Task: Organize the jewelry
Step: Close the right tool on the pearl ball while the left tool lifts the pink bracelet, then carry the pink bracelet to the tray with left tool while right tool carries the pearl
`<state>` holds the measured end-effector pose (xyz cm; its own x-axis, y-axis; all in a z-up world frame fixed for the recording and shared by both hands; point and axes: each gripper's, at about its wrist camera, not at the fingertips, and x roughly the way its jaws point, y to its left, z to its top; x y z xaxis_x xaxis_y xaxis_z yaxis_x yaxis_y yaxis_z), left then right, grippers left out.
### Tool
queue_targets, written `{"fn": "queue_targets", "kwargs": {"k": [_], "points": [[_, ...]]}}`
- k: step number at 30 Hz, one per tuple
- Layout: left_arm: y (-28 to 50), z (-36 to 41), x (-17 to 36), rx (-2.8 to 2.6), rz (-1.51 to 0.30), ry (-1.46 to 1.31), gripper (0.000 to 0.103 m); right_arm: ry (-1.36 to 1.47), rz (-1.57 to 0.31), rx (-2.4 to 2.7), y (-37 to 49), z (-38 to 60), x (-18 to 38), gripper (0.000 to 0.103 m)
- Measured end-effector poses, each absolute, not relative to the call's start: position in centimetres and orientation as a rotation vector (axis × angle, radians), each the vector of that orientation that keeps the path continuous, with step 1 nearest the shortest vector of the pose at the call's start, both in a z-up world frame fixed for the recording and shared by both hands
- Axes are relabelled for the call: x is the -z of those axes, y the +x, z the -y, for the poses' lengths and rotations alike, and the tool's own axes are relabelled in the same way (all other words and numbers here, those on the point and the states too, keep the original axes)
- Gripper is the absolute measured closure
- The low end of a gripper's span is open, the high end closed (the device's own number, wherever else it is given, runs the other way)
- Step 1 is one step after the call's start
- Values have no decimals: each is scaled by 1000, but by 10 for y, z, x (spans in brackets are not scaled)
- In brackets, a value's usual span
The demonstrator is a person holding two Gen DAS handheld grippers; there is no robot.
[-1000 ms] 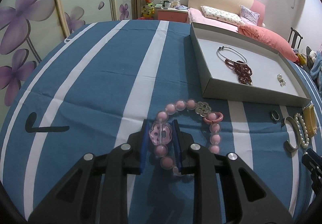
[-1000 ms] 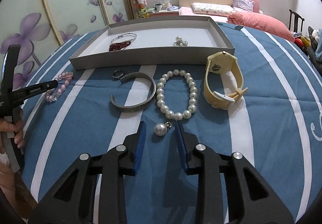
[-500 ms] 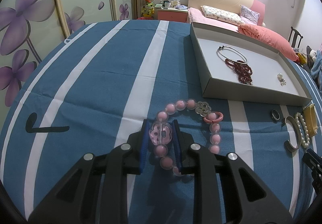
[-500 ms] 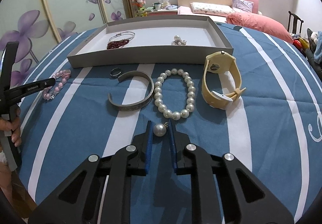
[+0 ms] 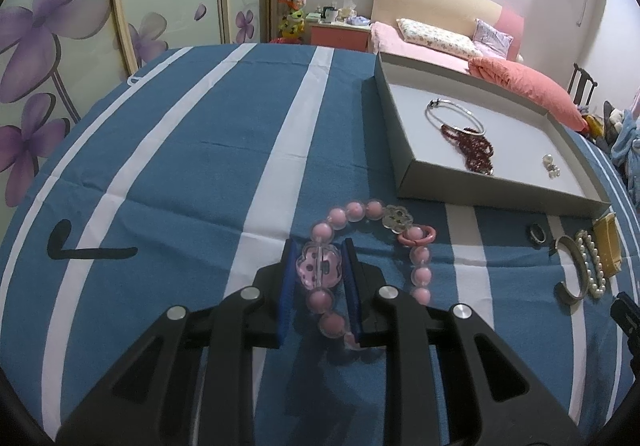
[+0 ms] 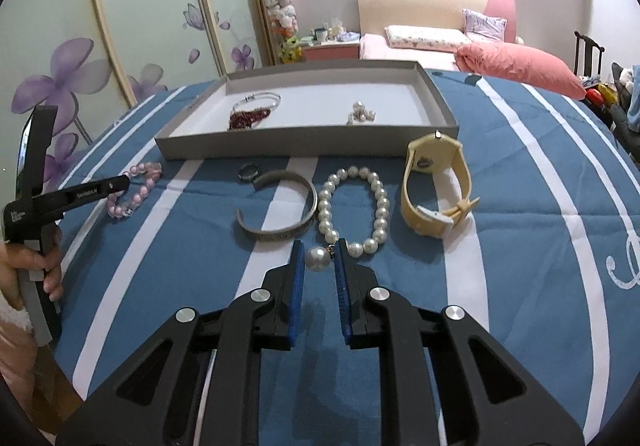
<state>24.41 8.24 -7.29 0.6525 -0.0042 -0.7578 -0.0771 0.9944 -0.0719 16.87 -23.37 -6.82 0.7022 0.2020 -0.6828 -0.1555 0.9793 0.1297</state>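
My left gripper point(image 5: 318, 246) is shut on the flower charm of a pink bead bracelet point(image 5: 320, 268), which lies on the blue striped cloth. My right gripper point(image 6: 318, 246) is shut on the single pearl pendant point(image 6: 317, 258) of a white pearl bracelet point(image 6: 352, 205). A grey tray point(image 6: 280, 145) beyond holds a silver bangle with dark red beads point(image 6: 252, 111) and small pearl pieces point(image 6: 360, 115). The tray also shows in the left wrist view point(image 5: 480, 191). The left gripper point(image 6: 124, 183) also shows at the left of the right wrist view, over the pink bracelet point(image 6: 136, 189).
A silver cuff point(image 6: 280, 213), a dark ring point(image 6: 249, 171) and a cream watch point(image 6: 436, 189) lie in front of the tray. A bed with pink pillows point(image 6: 516, 65) and flowered wardrobe doors point(image 6: 80, 57) stand beyond the table.
My right gripper has closed in on the pearl pendant and moved slightly forward. My left gripper has stayed shut on the pink bracelet without moving.
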Motion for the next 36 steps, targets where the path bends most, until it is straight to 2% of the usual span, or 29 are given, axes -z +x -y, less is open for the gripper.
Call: {"fn": "queue_targets", "kwargs": {"k": [20,36], "points": [[201,-59,11,133,-621,-141,80,87,-652,-186,164,240,47,87],[188,-40,-15,189,-536,-144,80,84,-522,-168,161,244,23,87]]}}
